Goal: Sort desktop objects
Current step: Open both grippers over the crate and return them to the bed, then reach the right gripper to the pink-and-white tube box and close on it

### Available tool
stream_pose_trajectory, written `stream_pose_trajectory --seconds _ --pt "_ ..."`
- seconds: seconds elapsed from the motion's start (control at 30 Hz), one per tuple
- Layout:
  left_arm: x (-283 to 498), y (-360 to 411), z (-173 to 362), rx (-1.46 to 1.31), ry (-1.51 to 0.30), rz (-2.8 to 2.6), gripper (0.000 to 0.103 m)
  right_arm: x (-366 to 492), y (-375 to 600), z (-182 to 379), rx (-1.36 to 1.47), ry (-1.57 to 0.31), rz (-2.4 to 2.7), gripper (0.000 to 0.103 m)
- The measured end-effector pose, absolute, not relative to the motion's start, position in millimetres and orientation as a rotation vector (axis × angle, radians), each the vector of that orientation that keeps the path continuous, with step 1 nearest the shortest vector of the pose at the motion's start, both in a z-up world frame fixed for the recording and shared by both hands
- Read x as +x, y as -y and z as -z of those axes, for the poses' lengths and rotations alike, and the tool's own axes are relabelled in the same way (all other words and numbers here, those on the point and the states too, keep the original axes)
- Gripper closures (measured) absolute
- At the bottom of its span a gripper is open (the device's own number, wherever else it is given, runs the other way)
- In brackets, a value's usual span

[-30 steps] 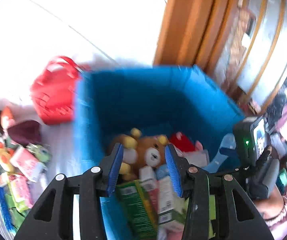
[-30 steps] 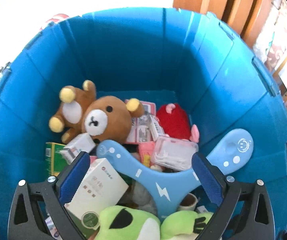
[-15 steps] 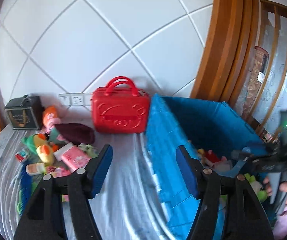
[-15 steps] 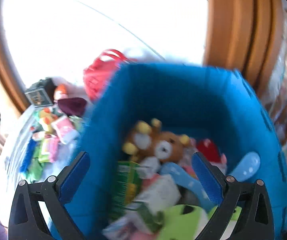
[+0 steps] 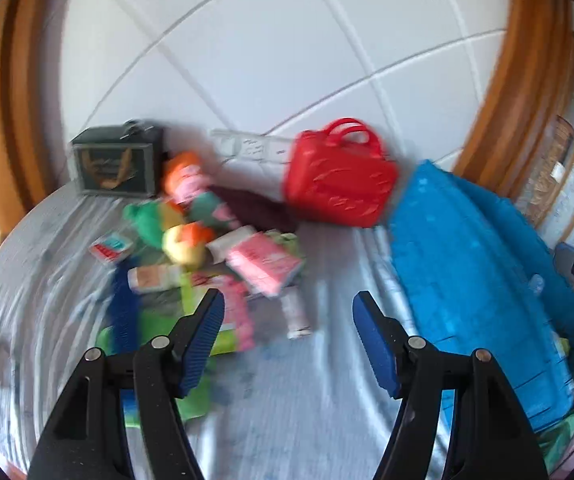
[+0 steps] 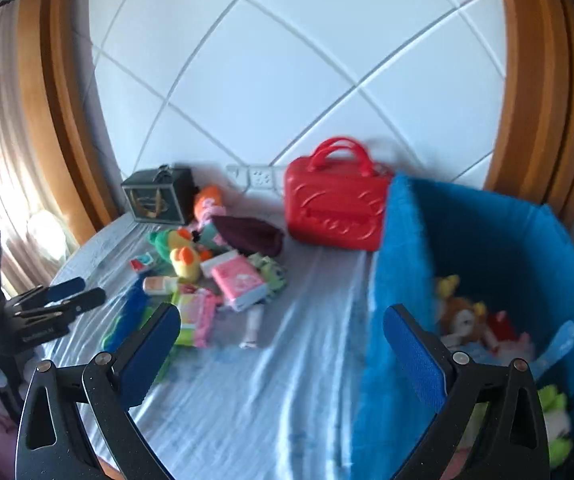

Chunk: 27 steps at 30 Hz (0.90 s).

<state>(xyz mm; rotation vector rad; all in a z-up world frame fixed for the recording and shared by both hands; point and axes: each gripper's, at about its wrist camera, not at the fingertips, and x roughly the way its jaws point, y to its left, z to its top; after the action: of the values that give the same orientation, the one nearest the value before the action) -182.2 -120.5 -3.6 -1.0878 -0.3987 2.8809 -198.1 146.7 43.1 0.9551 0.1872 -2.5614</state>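
A heap of small items lies on the grey cloth, among them a pink pack (image 6: 239, 284) (image 5: 263, 264), a yellow duck plush (image 6: 185, 264) and a small white tube (image 6: 253, 328) (image 5: 295, 316). The blue bin (image 6: 487, 240) (image 5: 467, 260) stands to the right. It holds a teddy bear (image 6: 463, 316) and a green plush (image 6: 555, 412). My left gripper (image 5: 285, 312) hangs open above the cloth just in front of the heap, with nothing between its jaws. My right gripper (image 6: 281, 316) is wide open and bare, over the cloth between heap and bin.
A red case (image 6: 335, 208) (image 5: 339, 184) stands against the white tiled wall beside the bin. A dark box (image 6: 157, 200) sits at the back left, a maroon pouch (image 6: 251, 234) behind the heap. Wooden frames flank the wall. Bare cloth lies in front of the heap.
Both views have swung left, from inside the blue bin out to the heap on the cloth. The left jaws have spread wider than a second ago.
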Motion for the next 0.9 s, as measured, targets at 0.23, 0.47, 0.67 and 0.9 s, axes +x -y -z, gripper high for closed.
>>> stream_pose_trajectory --seconds 0.23,0.47,0.67,0.9 --pt "-178 198 61 -1.279 0.352 -2.945 0.037 -233 -86 59 1.287 -0.041 2.427 0.0" --pt "-196 212 115 -1.451 0.372 -2.883 0.037 -265 -60 133 1.499 -0.061 2.387 0.0" --pt "-239 203 153 -1.564 0.378 -2.819 0.037 -302 -59 181 1.645 -0.05 2.361 0.0" --pt "-306 169 203 -1.691 0.365 -2.692 0.037 -347 -59 225 1.75 -0.09 2.343 0.0"
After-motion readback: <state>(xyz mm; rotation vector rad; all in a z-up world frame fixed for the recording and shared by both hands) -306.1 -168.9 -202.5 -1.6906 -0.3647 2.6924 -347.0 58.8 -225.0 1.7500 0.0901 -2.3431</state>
